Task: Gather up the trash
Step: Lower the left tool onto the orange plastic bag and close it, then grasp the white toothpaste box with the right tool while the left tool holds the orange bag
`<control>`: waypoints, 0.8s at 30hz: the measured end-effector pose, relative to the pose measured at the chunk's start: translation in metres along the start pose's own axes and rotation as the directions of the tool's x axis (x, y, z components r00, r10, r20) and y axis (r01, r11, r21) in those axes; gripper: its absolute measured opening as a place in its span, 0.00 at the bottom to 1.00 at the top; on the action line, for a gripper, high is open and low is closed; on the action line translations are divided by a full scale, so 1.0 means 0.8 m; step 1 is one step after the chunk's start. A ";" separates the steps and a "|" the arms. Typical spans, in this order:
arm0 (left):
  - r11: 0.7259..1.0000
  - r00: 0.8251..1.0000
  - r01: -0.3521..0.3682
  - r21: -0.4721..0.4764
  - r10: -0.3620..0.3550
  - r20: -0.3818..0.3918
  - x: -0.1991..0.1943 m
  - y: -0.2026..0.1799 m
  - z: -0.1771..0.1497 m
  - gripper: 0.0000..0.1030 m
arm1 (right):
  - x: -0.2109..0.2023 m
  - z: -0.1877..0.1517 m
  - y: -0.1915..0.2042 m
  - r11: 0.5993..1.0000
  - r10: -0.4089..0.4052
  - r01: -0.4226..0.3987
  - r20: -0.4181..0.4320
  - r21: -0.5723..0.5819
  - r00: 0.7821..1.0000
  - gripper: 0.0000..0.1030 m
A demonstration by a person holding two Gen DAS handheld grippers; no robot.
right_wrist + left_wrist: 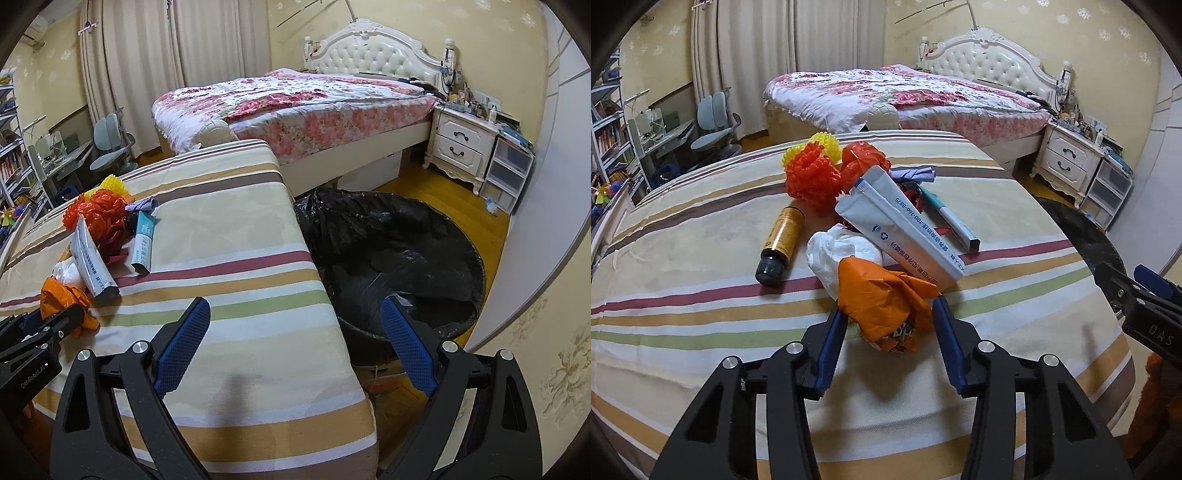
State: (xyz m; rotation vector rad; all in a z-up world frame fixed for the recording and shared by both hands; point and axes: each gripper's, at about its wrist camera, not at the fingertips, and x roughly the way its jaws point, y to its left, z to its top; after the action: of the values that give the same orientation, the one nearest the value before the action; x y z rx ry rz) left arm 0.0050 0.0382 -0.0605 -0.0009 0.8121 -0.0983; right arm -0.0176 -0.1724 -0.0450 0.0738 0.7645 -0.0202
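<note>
From the left wrist, the left gripper has its fingers set wide around a crumpled orange wrapper, not pinching it. At twelve o'clock lie a white pouch, tissue and brown bottle on the striped desk.

From the right wrist, the right gripper hangs wide open and empty over the desk's right edge. At two o'clock the black-lined trash bin gapes, just beside that edge; its contents cannot be told.

Crumpled orange plastic wrapper; amber glass bottle, black cap; cream cloth striped maroon, tan, green; glossy black bin liner; blue gripper pads.
</note>
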 end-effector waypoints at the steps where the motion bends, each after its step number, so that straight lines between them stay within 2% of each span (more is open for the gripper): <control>1: 1.000 1.000 0.002 -0.004 -0.002 0.004 -0.003 0.003 -0.001 0.46 | 0.000 0.000 0.001 1.000 0.001 -0.001 0.000 -0.002 1.000 0.89; 8: 1.000 0.999 -0.006 -0.024 0.007 0.046 -0.028 0.019 -0.002 0.46 | 0.001 0.003 0.023 0.999 0.017 -0.017 0.002 -0.039 1.000 0.89; 14: 0.997 0.995 -0.066 -0.045 0.069 0.066 -0.035 0.047 -0.004 0.46 | -0.001 0.007 0.057 0.993 0.062 -0.061 0.007 -0.102 0.998 0.89; 17: 0.993 0.994 -0.086 -0.080 0.091 0.061 -0.034 0.069 -0.006 0.46 | 0.000 0.011 0.080 0.985 0.094 -0.092 0.006 -0.144 0.996 0.81; 24: 0.980 0.988 -0.134 -0.150 0.143 0.053 -0.031 0.120 -0.006 0.46 | 0.002 0.022 0.134 0.959 0.173 -0.169 -0.004 -0.227 0.985 0.74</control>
State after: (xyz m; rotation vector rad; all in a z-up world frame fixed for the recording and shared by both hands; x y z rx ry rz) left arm -0.0071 0.1359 -0.0495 -0.0852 0.7517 0.0924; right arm 0.0004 -0.0666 -0.0272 -0.0781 0.7378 0.2309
